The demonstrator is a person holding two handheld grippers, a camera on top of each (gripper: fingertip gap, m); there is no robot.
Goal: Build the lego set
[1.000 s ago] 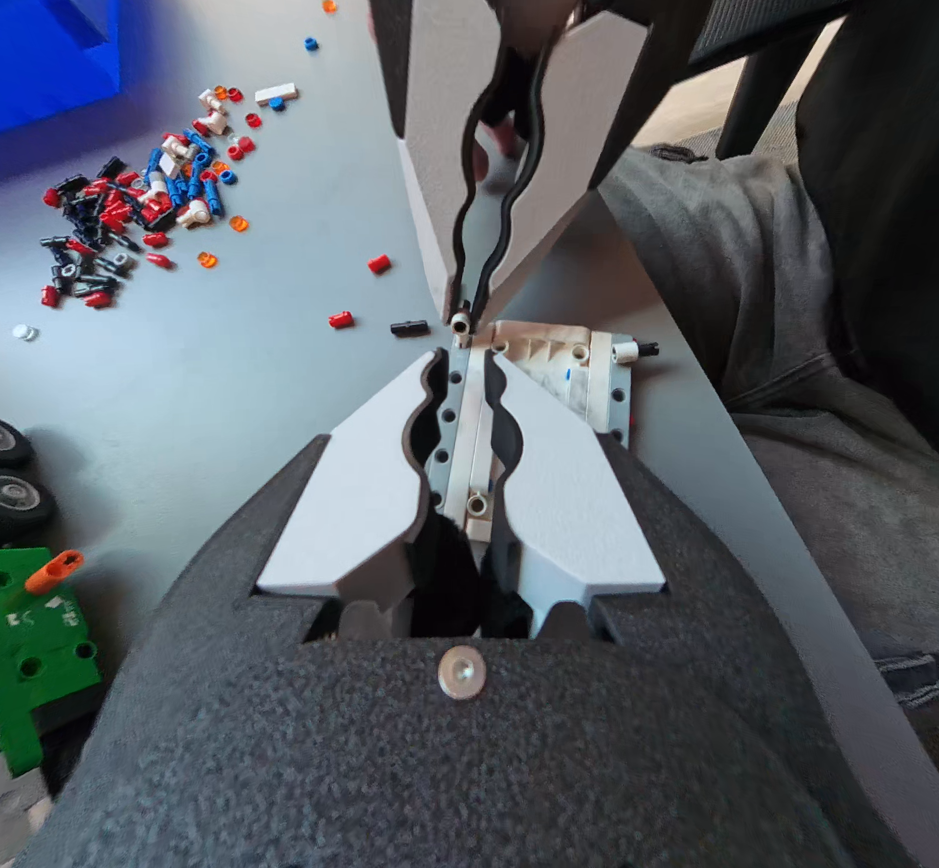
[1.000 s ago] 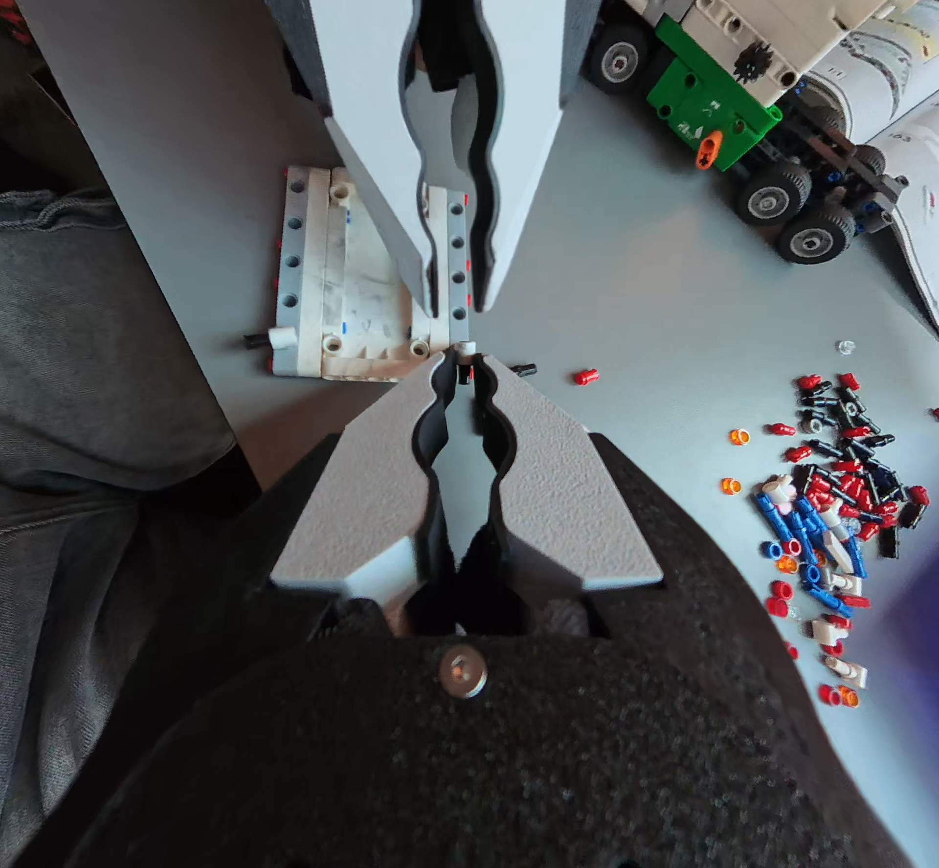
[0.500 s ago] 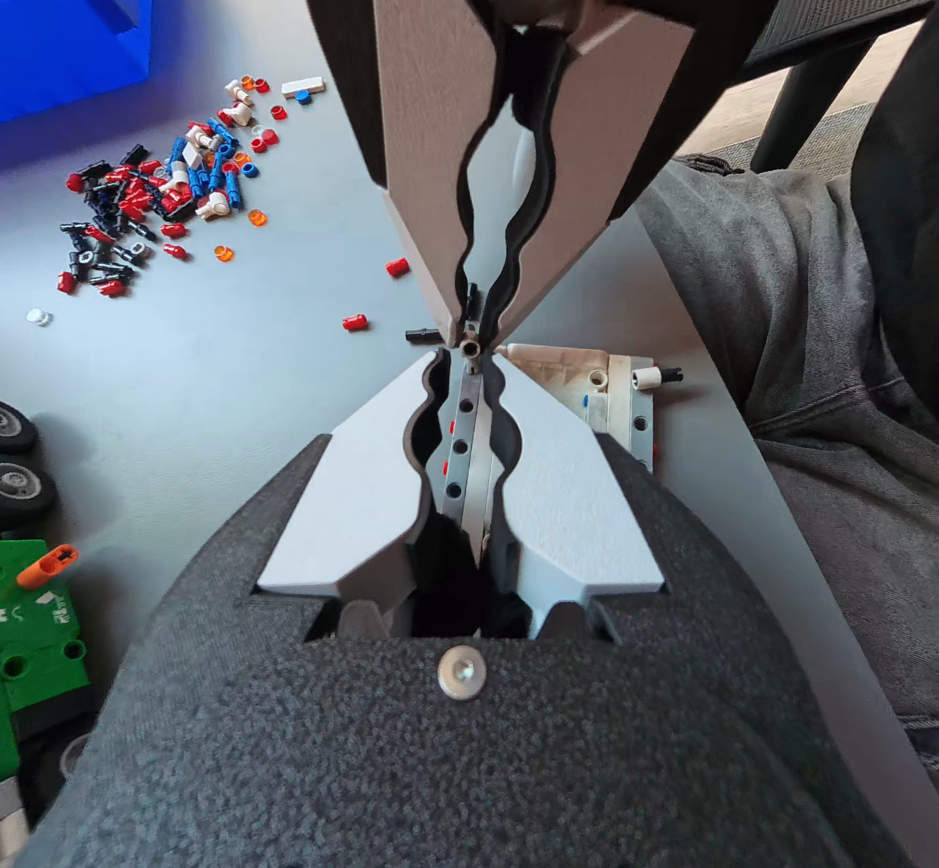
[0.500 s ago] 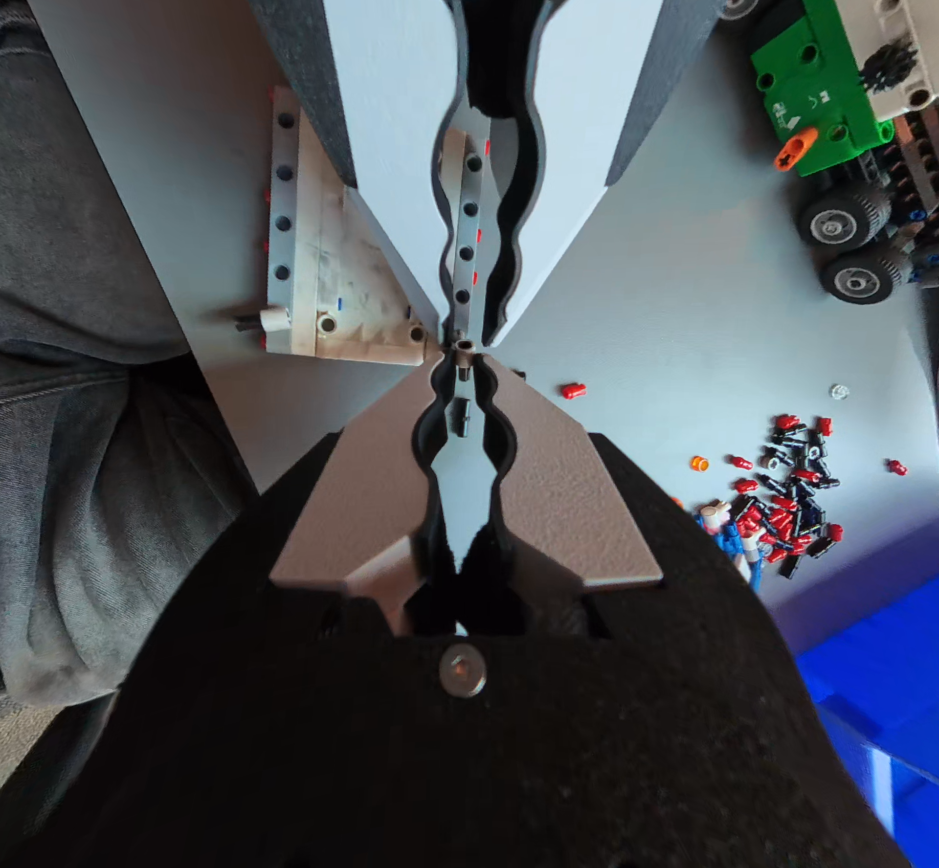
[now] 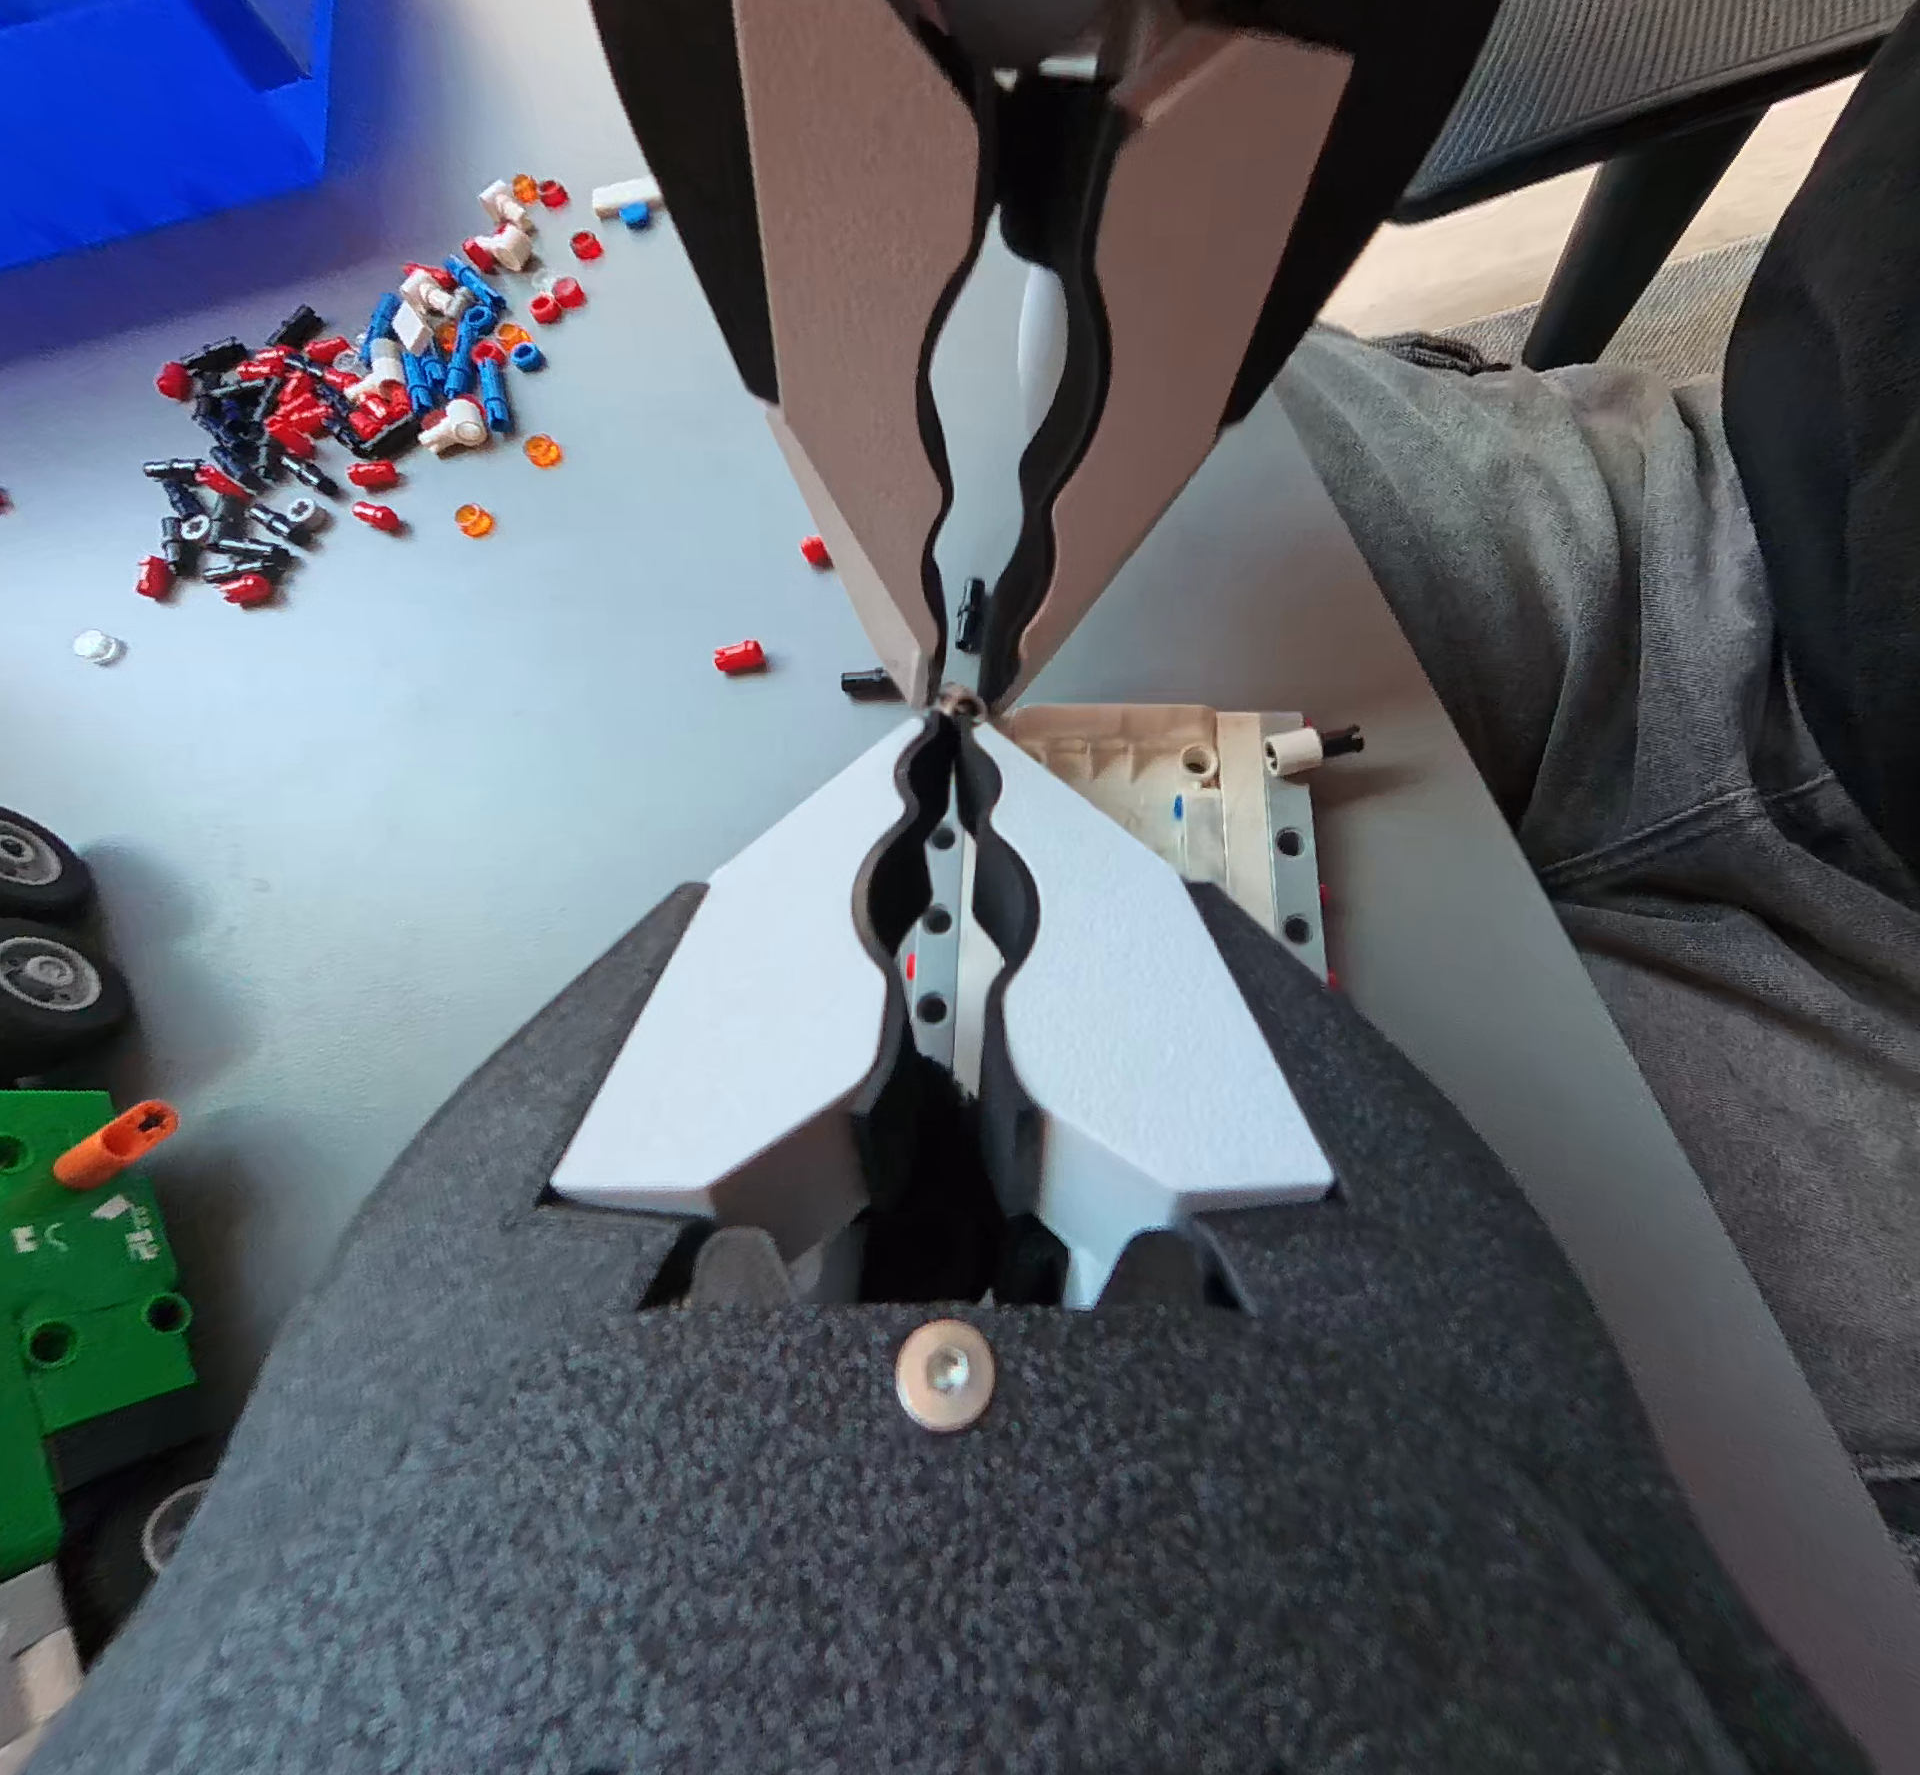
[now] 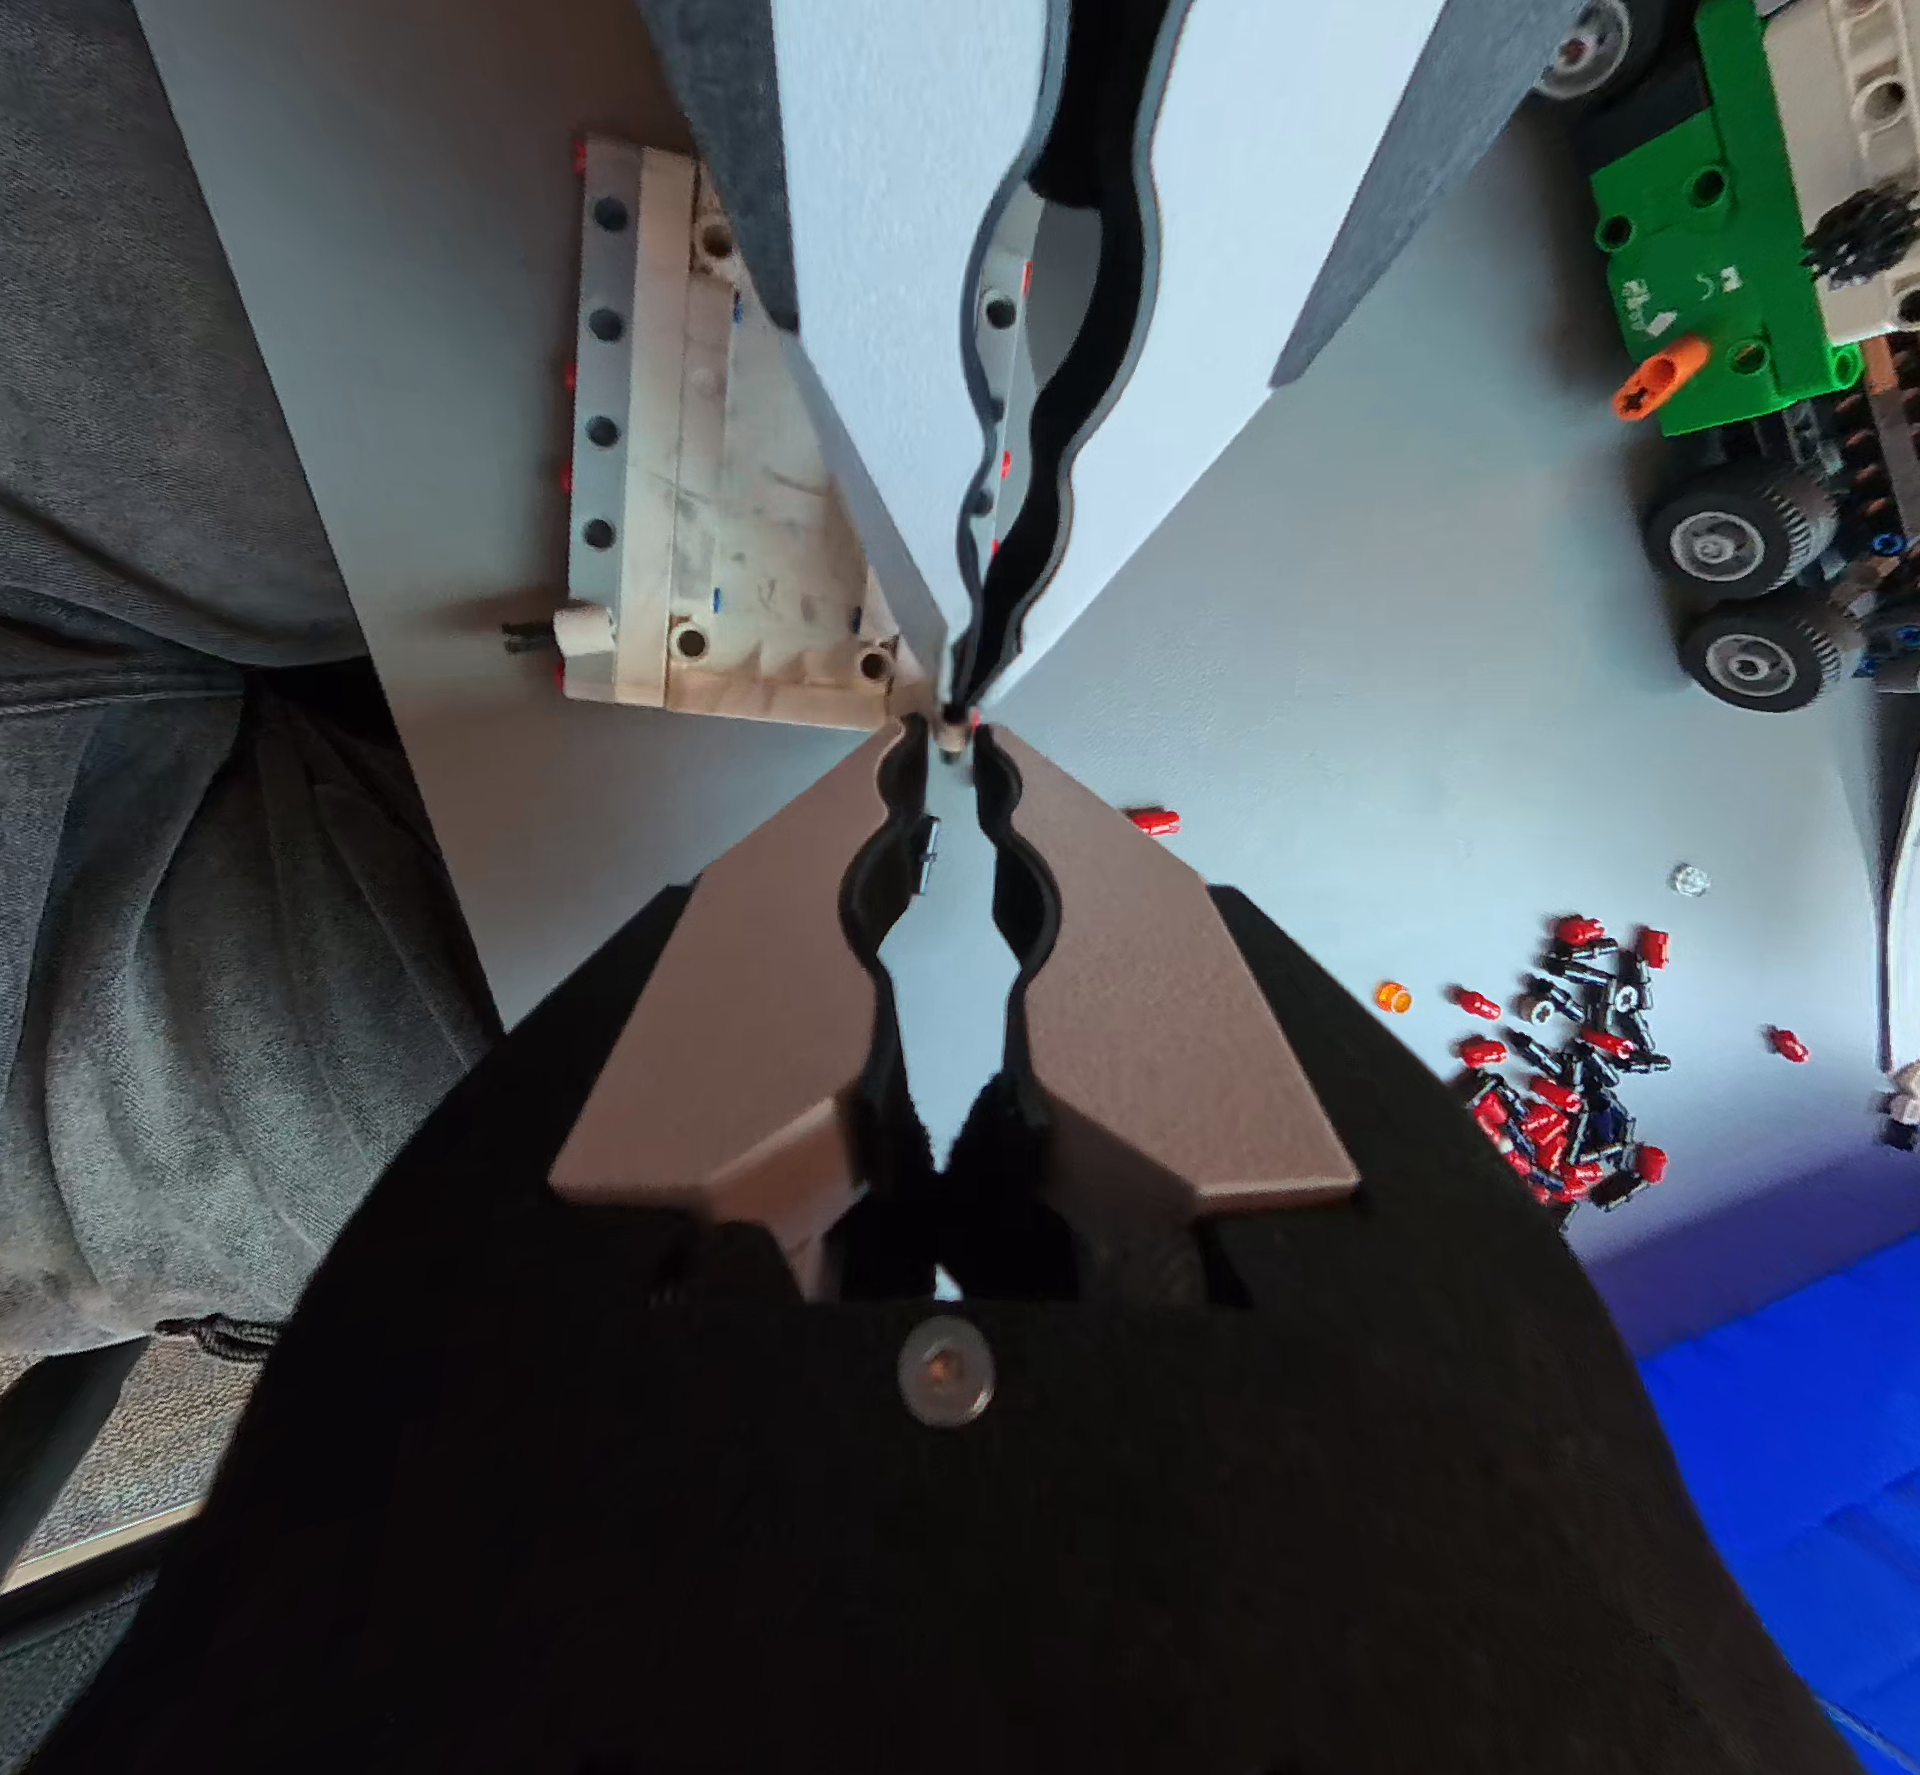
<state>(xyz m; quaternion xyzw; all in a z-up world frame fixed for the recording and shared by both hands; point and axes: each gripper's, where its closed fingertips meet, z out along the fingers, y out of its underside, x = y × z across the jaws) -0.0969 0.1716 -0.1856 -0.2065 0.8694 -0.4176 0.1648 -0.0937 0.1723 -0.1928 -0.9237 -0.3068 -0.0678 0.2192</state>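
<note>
Two grippers meet tip to tip over the grey table (image 5: 416, 790), near its edge. The left gripper (image 5: 951, 738) is clamped narrow on the grey beam (image 5: 940, 915) along one side of the white panel assembly (image 6: 727, 520), which lies by that edge. The right gripper (image 6: 948, 736) is pinched nearly closed on a small tan connector (image 6: 949, 733) at the panel's corner.

Handling judgement: the panel is light, rigid plastic, smooth enough to slip; the beam edge, gripped across its width, is the sound hold. The connector is tiny and likely to twist or pop free unless pressed straight along its axis.

Concealed: the receiving hole and the connector's seating depth sit behind the converging fingertips. The black pin (image 6: 925, 855) seen between the right fingers cannot be confirmed as held or lying on the table. The loose parts pile (image 5: 332, 406) and green truck (image 6: 1745, 271) stand well apart, the truck cut off by the frame.
</note>
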